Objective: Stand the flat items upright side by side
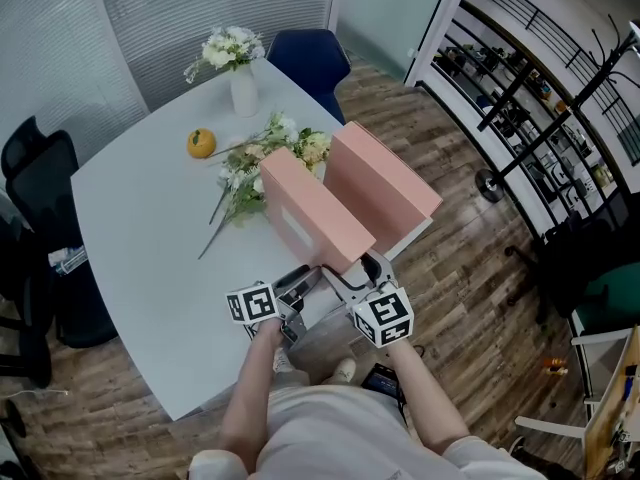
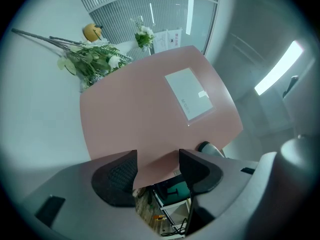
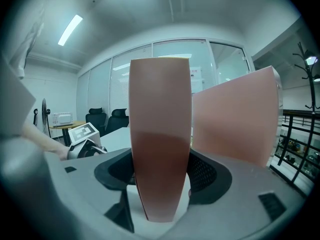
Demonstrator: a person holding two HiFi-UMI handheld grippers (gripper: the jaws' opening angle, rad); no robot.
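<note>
Two flat pink boxes stand on edge at the near right of the white table point(image 1: 140, 228). The nearer box point(image 1: 310, 213) has a white label point(image 2: 190, 93) on its left face. My right gripper point(image 1: 352, 274) is shut on its narrow near end point(image 3: 160, 149), a pad pressed to each side. My left gripper point(image 1: 292, 306) sits low at that box's left face. Its jaws point(image 2: 157, 171) stand wide, with only the box's lower corner point(image 2: 150, 166) between them. The second pink box point(image 1: 380, 180) leans just right of the first point(image 3: 235, 119).
A loose bunch of flowers point(image 1: 255, 168) lies just beyond the boxes. Farther back stand an orange point(image 1: 201, 143) and a white vase of flowers point(image 1: 240, 73). A blue chair point(image 1: 312, 58) is behind the table, black chairs point(image 1: 35, 168) at left, and shelving point(image 1: 540, 78) at right.
</note>
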